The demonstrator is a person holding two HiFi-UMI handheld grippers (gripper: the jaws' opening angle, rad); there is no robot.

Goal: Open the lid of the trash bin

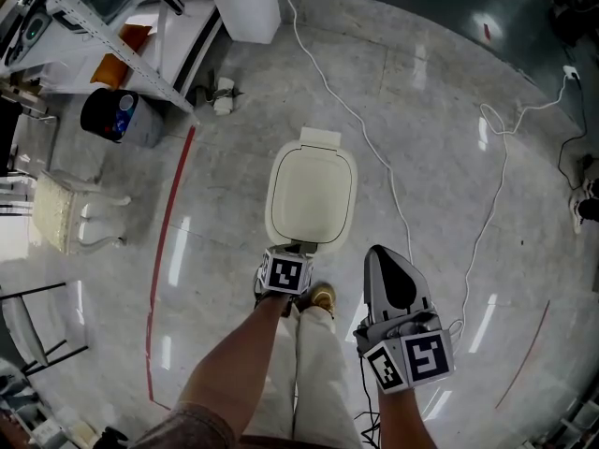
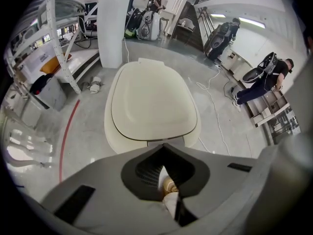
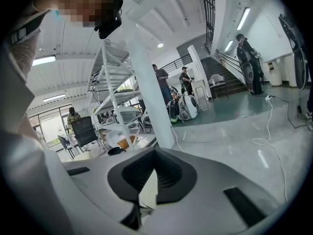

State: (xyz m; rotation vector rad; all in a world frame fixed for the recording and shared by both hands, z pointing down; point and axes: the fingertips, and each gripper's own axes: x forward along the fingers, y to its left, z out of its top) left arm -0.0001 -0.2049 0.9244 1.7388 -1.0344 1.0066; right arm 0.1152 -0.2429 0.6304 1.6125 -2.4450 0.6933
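The cream lid [image 1: 311, 195] lies shut on the trash bin [image 2: 113, 131] at the frame's centre, on the pale polished floor [image 1: 440, 92]. The left gripper [image 2: 164, 147] reaches straight forward to the bin's near edge, jaws clenched together on nothing. The right gripper [image 3: 155, 152] sits at lower right, apart from the bin, jaws likewise pressed together and empty. A white cable [image 1: 393, 176] runs past the bin's right side. At upper left a black-lined bucket [image 1: 110, 115] holds something blue, beside a metal rack [image 1: 112, 36].
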